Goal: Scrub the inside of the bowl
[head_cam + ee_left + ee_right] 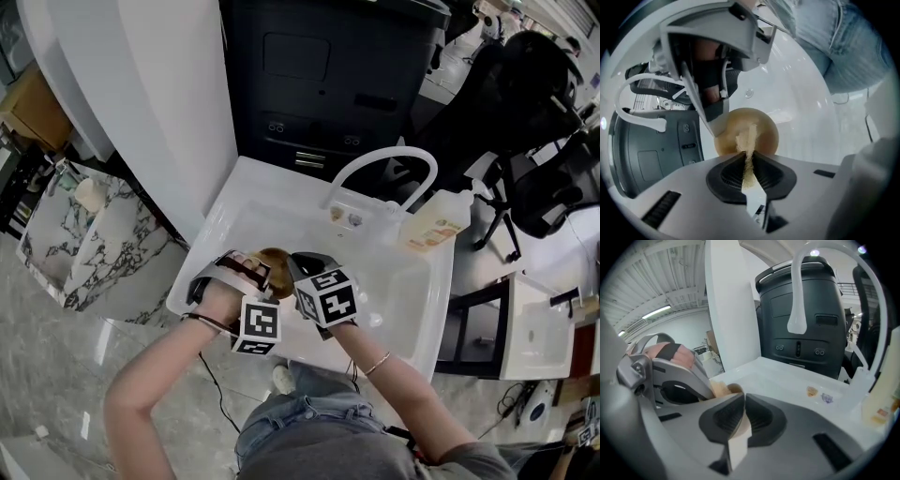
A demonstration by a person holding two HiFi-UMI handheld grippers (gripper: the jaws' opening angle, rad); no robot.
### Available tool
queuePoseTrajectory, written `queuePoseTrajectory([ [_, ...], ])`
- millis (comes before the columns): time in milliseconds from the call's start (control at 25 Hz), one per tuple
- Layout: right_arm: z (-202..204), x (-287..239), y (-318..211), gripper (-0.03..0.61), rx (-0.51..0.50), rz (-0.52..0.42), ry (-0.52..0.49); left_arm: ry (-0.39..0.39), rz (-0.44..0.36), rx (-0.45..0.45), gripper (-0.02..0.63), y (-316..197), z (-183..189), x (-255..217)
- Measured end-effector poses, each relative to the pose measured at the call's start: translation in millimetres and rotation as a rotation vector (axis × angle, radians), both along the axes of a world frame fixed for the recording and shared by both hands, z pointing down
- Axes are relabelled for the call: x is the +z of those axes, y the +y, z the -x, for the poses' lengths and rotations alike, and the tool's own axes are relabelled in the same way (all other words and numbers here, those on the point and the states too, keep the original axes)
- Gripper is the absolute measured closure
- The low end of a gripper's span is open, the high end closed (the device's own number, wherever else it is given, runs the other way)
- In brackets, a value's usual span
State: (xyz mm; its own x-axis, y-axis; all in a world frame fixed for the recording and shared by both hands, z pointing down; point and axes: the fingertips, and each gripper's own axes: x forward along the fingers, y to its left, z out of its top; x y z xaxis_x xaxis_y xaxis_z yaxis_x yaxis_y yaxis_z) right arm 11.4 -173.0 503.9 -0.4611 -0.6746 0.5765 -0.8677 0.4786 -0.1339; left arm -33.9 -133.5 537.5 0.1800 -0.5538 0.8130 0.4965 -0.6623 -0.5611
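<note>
A small brown wooden bowl is held over the white sink. In the left gripper view the bowl appears round and tan, just past the jaws. My left gripper is shut on a pale yellow fibrous scrub pad that lies against the bowl. My right gripper is shut on the bowl's thin rim. In the head view the left gripper and the right gripper meet at the bowl from either side.
A white arched faucet rises at the sink's far side, with a soap bottle on the right rim. A dark cabinet stands behind, a black chair to the right, and a white pillar to the left.
</note>
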Motion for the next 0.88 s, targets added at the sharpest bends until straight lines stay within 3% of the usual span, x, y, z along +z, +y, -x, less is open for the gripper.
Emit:
queuePoseTrajectory([
  [440, -4.9, -3.6, -14.7, 0.546, 0.024, -0.013, -0.057, 0.281, 0.34, -0.361, 0.568, 16.1, -4.8, 14.2],
  [880, -13.4, 0.3, -23.0, 0.545, 0.051, 0.006, -0.118, 0.566, 0.577, -0.549, 0.568, 23.1, -32.0, 3.2],
])
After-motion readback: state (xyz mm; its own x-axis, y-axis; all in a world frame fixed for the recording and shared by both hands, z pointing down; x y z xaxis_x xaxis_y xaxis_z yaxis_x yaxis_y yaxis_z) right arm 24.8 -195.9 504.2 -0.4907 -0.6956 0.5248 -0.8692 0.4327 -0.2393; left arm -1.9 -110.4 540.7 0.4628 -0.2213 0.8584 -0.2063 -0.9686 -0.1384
